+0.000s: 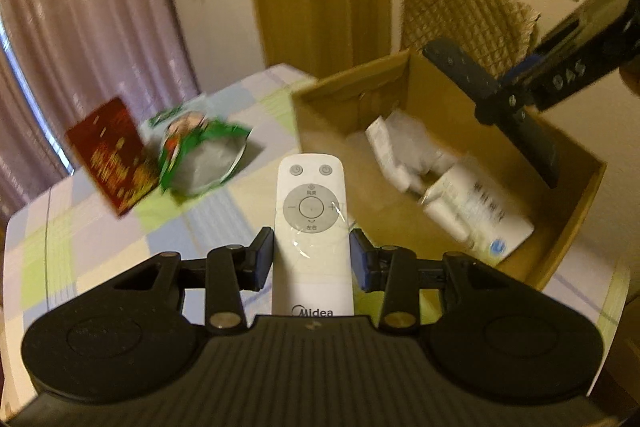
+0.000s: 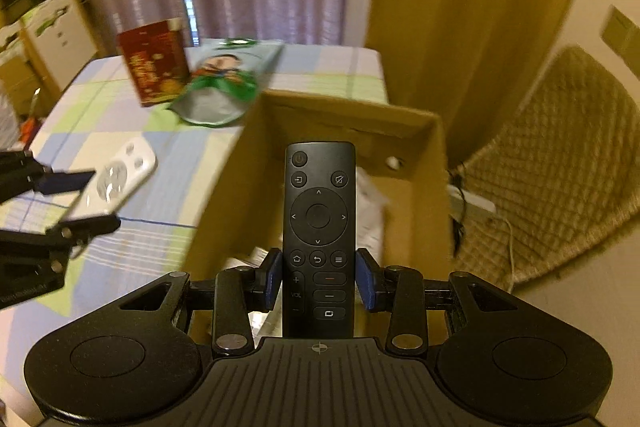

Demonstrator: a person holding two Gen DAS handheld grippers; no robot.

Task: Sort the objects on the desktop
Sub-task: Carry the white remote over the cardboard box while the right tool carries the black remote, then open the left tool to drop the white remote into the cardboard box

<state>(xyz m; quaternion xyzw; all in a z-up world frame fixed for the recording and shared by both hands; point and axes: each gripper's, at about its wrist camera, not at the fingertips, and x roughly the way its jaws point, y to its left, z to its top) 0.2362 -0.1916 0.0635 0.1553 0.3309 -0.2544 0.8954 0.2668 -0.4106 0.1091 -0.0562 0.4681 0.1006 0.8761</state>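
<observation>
My left gripper (image 1: pixel 312 261) is shut on a white Midea remote (image 1: pixel 311 223) and holds it above the table beside the open cardboard box (image 1: pixel 344 107). My right gripper (image 2: pixel 320 279) is shut on a black TV remote (image 2: pixel 319 211) and holds it over the box (image 2: pixel 432 155). The black remote also shows in the left wrist view (image 1: pixel 480 83), over the box's far right. The white remote also shows in the right wrist view (image 2: pixel 116 179), left of the box. White packets (image 1: pixel 472 203) lie inside the box.
A red box (image 1: pixel 112 155) and a green snack bag (image 1: pixel 200 151) stand on the checked tablecloth (image 1: pixel 100 247) at the far left. A quilted chair (image 2: pixel 560 155) stands right of the box. Curtains and a wall lie behind.
</observation>
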